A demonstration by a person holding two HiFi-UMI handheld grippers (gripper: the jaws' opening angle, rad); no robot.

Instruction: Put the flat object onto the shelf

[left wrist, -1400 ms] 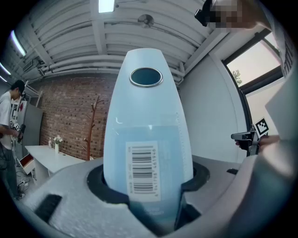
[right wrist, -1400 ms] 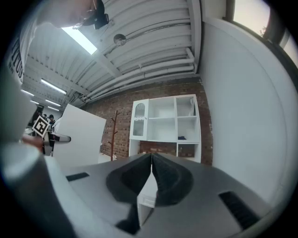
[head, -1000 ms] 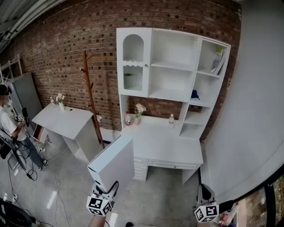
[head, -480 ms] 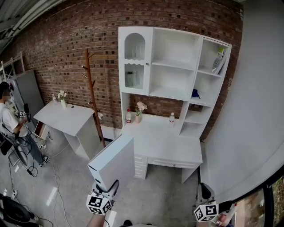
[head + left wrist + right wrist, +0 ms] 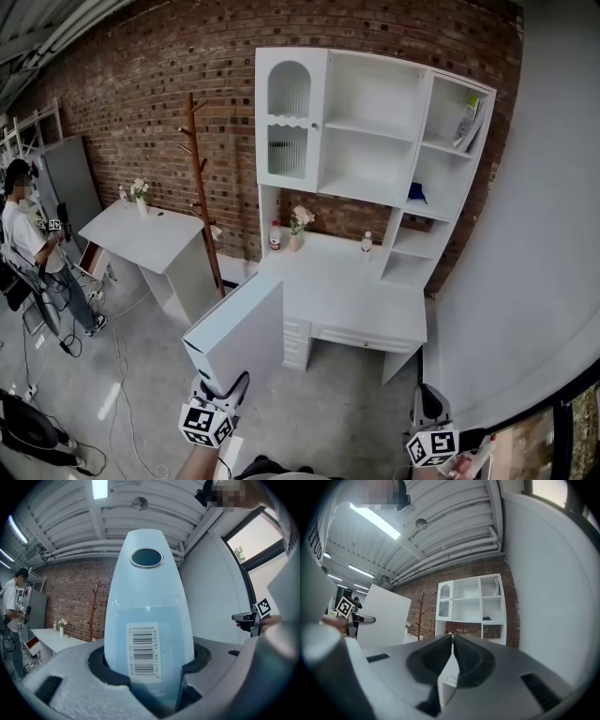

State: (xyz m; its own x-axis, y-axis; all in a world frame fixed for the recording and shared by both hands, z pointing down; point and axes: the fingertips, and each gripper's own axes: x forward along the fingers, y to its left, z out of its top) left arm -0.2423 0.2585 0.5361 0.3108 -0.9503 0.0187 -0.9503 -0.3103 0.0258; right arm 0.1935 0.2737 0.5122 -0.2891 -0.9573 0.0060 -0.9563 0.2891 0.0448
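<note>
A large flat white box (image 5: 239, 333) stands tilted above my left gripper (image 5: 223, 392), which is shut on its lower edge. In the left gripper view the box (image 5: 147, 597) rises edge-on between the jaws, with a barcode label facing the camera. The white shelf unit (image 5: 375, 131) stands on a white desk (image 5: 347, 300) against the brick wall, ahead of the box and apart from it. My right gripper (image 5: 429, 405) hangs low at the right, shut and empty; its jaws (image 5: 453, 644) meet, and the shelf unit (image 5: 471, 604) shows beyond them.
A wooden coat stand (image 5: 202, 178) and a slanted white table (image 5: 150, 239) stand left of the desk. A person (image 5: 23, 244) stands at the far left by a grey cabinet (image 5: 70, 187). Small bottles and a flower vase (image 5: 298, 230) sit on the desk. A white wall (image 5: 534, 234) closes the right side.
The head view has drifted a little, so the shelf unit sits slightly higher and further right in the frame. The box stays held the same way and both grippers keep their places.
</note>
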